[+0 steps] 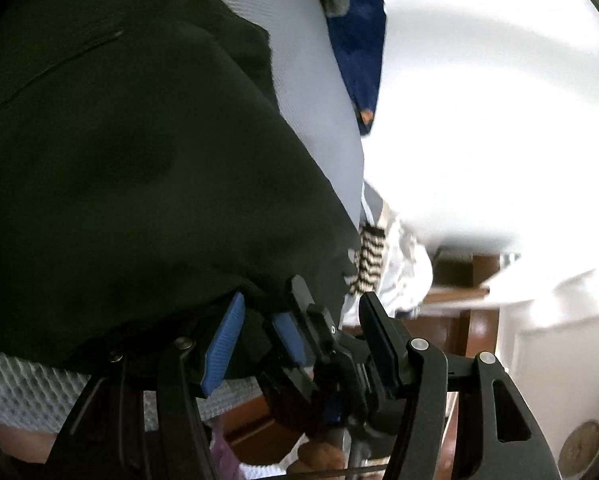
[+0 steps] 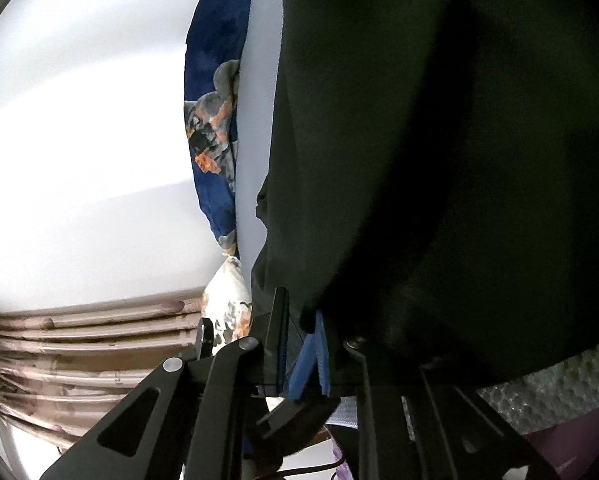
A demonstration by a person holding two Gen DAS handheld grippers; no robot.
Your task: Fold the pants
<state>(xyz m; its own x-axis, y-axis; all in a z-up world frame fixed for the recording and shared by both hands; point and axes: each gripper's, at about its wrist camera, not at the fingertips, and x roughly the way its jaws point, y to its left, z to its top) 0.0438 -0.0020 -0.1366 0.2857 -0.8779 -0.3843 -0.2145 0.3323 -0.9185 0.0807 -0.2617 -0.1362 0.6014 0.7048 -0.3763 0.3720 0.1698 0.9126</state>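
Pants [image 1: 131,168]: dark green-black cloth filling the left wrist view from 12 round to 8 o'clock, a pocket slit visible at 10 o'clock. In the right wrist view they fill 12 through 4 o'clock.

Surface: pale blue sheet [image 1: 315,92] under the pants, smooth, showing as a strip along their edge. A white waffle-textured cloth [image 1: 23,392] lies at 8 o'clock in the left view, just below the pants' hem.

Blue printed fabric [image 2: 215,92] with grey and orange pattern lies beside the sheet at 11 o'clock in the right view. Striped black-and-white cloth [image 1: 369,260] sits just beside the pants' edge, near centre-right in the left view.

Room: white wall [image 1: 479,100], overexposed, at 1 to 3 o'clock. Brown wood furniture [image 1: 459,320] at 4 o'clock. Tan pleated curtain [image 2: 83,360] at 8 o'clock in the right view.

Left gripper [image 1: 295,328]: jaws stand apart; the pants' edge lies over the left blue pad, but whether both pads press on it cannot be told.

Right gripper [image 2: 299,356]: jaws close together, nipping the pants' edge.
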